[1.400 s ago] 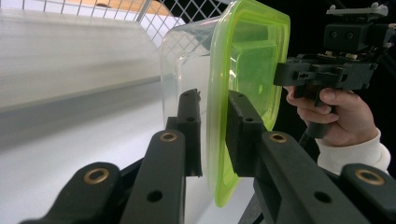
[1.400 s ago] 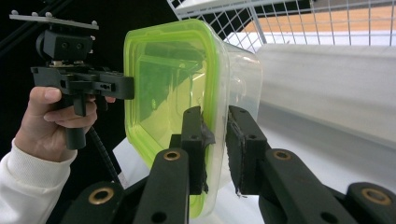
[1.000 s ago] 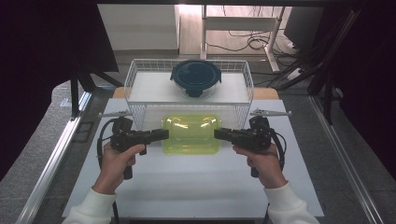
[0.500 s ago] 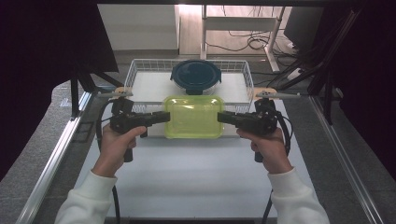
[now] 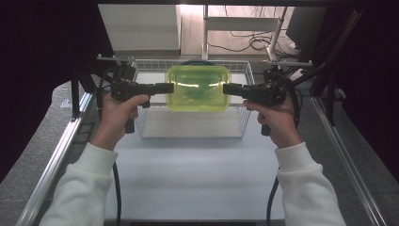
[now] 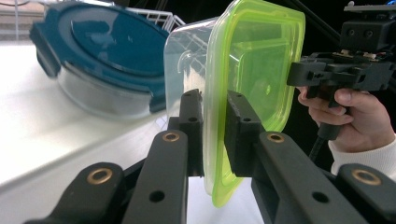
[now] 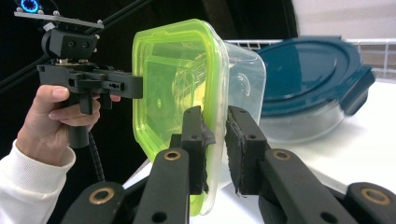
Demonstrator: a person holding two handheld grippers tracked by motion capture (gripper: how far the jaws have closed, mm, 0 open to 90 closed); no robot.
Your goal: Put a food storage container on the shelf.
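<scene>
Both grippers have it: the left gripper (image 5: 165,87) and the right gripper (image 5: 229,89) are each clamped on an opposite rim of the green-lidded container (image 5: 198,87), held in the air over the wire basket (image 5: 190,130). Below and behind sits the blue-lidded round container (image 6: 100,60), close to the held box, while the white table (image 5: 193,179) lies wide open on the near side.
</scene>
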